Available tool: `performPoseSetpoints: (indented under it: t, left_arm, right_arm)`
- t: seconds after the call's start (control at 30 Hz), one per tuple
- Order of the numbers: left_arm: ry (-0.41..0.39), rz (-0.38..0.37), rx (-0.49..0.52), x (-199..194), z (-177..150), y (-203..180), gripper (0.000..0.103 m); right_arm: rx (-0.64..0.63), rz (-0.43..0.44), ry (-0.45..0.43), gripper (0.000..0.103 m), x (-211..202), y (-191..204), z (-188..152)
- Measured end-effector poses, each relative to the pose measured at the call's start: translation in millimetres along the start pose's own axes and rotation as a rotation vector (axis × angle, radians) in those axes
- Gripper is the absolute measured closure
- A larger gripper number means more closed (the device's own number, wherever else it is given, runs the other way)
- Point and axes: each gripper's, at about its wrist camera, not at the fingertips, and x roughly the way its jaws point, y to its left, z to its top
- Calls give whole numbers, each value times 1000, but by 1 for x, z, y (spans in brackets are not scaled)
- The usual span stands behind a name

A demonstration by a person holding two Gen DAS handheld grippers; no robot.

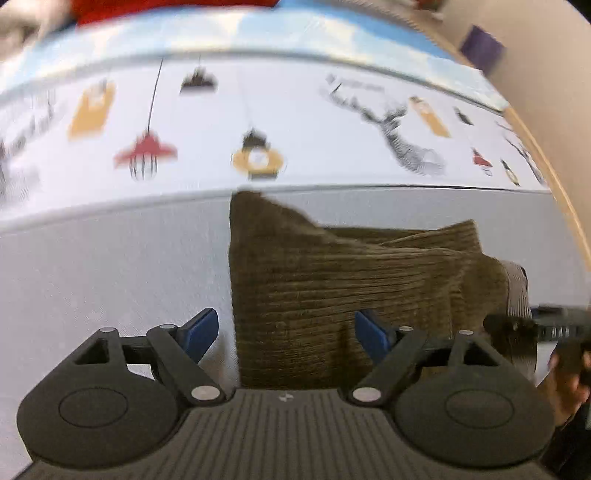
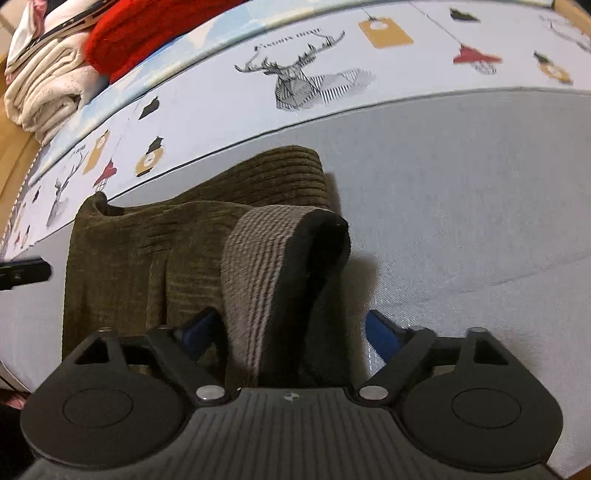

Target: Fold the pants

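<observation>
The olive-brown corduroy pants [image 1: 332,280] lie folded into a compact bundle on the grey bed sheet [image 1: 110,266]. My left gripper [image 1: 286,330] is open, its blue pads on either side of the bundle's near left edge. In the right wrist view the pants [image 2: 147,251] show a striped grey waistband [image 2: 255,266] with a black lining turned up. My right gripper [image 2: 295,334] is open, the waistband standing between its blue fingers. The right gripper also shows at the right edge of the left wrist view [image 1: 546,328].
A white band printed with deer, lamps and tags [image 1: 258,122] crosses the bedding beyond the pants. Folded cream towels [image 2: 48,85] and a red cloth [image 2: 147,29] lie at the far left. A wooden bed edge [image 1: 554,177] runs along the right.
</observation>
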Motion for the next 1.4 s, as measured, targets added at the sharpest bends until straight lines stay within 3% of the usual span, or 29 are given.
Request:
performPoseSetpoints:
  t: [0.1, 0.3, 0.47, 0.77, 0.97, 1.03, 1.13, 1.2, 1.27, 1.4]
  left_arm:
    - [63, -37, -77, 27, -1, 13, 18]
    - [82, -151, -186, 53, -8, 39, 15]
    - [73, -165, -125, 53, -5, 36, 15]
    - [81, -180, -113, 56, 0, 30, 15]
    - [78, -170, -92, 59, 0, 23, 15]
    - [69, -159, -63, 58, 0, 19, 20]
    - [52, -147, -27, 53, 0, 15, 37]
    - [37, -139, -2, 47, 2, 13, 55]
    - [14, -140, 11, 39, 4, 13, 61]
    - [-97, -90, 78, 18, 13, 10, 63]
  right_arm:
    - [-8, 40, 27, 7, 13, -1, 4]
    - [-78, 70, 27, 6, 23, 6, 5]
    - [-102, 78, 10, 7, 23, 8, 5]
    - [-122, 76, -32, 14, 19, 8, -1]
    - [-162, 86, -64, 29, 11, 12, -4]
    - [-171, 92, -72, 34, 9, 13, -5]
    - [-175, 105, -88, 42, 4, 14, -5]
    - [-174, 114, -106, 48, 0, 16, -4]
    - [-175, 124, -133, 51, -6, 18, -1]
    - [-174, 173, -211, 55, -14, 31, 10]
